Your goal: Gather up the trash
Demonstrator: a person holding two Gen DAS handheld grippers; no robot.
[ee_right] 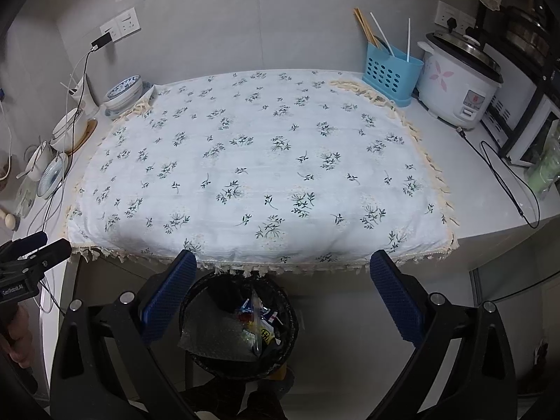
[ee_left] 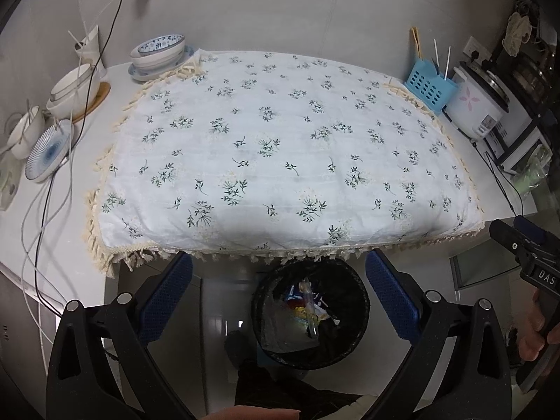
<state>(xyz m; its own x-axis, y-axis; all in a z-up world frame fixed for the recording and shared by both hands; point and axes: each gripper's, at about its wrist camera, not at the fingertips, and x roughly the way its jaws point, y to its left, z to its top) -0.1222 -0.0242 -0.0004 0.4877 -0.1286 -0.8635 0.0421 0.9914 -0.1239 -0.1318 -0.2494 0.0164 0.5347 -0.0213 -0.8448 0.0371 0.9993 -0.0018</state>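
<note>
trash bin [ee_left: 309, 315] between open left gripper [ee_left: 280, 297] fingers

A white floral tablecloth with cream tassel fringe [ee_right: 252, 161] covers most of the pale countertop [ee_right: 490, 189]. At its right rear stands a blue perforated plastic utensil holder [ee_right: 390, 73] beside a white rice cooker [ee_right: 455, 84]. Stacked blue-and-white ceramic bowls [ee_left: 158, 53] sit rear left; a black cable [ee_left: 105, 45] hangs from what looks like a wall charger.
</note>
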